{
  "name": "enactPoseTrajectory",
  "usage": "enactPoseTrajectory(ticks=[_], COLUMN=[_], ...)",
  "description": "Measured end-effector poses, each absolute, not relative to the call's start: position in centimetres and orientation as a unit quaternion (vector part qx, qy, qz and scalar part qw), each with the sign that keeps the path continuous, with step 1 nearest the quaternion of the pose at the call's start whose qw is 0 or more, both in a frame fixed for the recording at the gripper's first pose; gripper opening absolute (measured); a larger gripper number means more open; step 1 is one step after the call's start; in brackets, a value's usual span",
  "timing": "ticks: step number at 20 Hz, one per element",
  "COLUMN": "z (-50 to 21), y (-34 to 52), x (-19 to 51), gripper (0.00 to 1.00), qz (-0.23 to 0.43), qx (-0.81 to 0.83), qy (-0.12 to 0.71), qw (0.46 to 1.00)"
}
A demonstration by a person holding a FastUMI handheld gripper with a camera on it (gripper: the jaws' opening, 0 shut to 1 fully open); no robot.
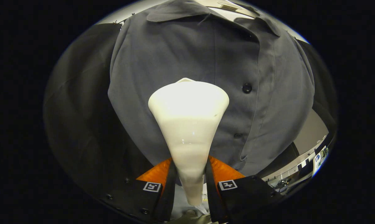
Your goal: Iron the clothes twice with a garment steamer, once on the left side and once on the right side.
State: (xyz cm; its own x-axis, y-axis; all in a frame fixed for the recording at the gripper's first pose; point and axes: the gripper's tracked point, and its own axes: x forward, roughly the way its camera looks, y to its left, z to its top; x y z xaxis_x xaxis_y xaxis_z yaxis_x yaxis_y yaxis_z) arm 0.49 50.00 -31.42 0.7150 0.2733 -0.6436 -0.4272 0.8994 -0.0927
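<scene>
A grey button-front shirt hangs in front of me, collar at the top, placket with dark buttons running down right of its middle. My gripper is shut on the white garment steamer, both fingers pressing its narrow handle. The steamer's wide flat head points at the shirt's chest, left of the placket, and hides the cloth behind it. Whether the head touches the fabric I cannot tell.
Black cloth hangs behind the shirt on both sides. Beyond the shirt's lower right hem a pale wall and a desk with clutter show at a distance.
</scene>
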Motion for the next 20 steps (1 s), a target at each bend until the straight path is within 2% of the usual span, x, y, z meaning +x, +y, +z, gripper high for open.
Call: enactPoseTrajectory(ticks=[20], z=[-42.9], y=[44.6], x=[-2.0], gripper=[0.53], qz=[0.165], qx=[-0.148], qy=[0.418], qw=[0.881])
